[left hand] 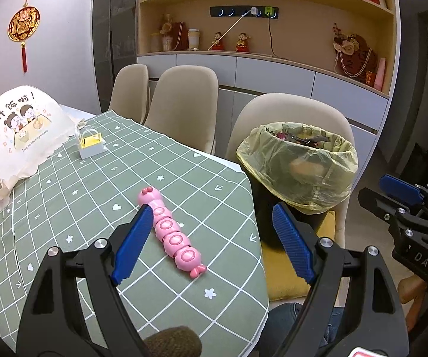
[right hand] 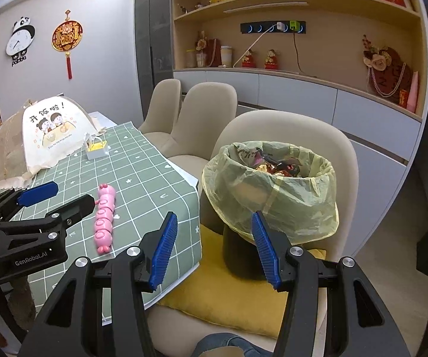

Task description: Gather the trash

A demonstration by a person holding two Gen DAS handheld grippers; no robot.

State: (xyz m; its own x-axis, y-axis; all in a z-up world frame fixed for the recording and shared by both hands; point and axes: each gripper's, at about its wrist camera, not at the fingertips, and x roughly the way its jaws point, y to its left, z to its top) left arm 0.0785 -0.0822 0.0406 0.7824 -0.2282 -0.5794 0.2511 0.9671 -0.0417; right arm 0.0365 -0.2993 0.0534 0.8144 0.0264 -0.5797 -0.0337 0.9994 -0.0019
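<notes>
A dark bin with a yellow-green liner [left hand: 298, 166] stands on a yellow cushion on a beige chair beside the table; wrappers show inside it in the right wrist view [right hand: 273, 187]. My left gripper [left hand: 212, 244] is open and empty above the table's near edge, beside a pink caterpillar toy [left hand: 172, 232]. My right gripper [right hand: 214, 247] is open and empty, just in front of the bin. The right gripper shows at the far right of the left wrist view [left hand: 404, 196]. The left gripper shows at the left of the right wrist view [right hand: 53, 196], near the toy [right hand: 104, 217].
A green checked tablecloth [left hand: 100, 184] covers the table. A white mesh food cover [left hand: 20, 131] and a small white gift bag [left hand: 90, 145] stand at the far end. Two more beige chairs [left hand: 184, 104] line the far side. A shelf unit fills the back wall.
</notes>
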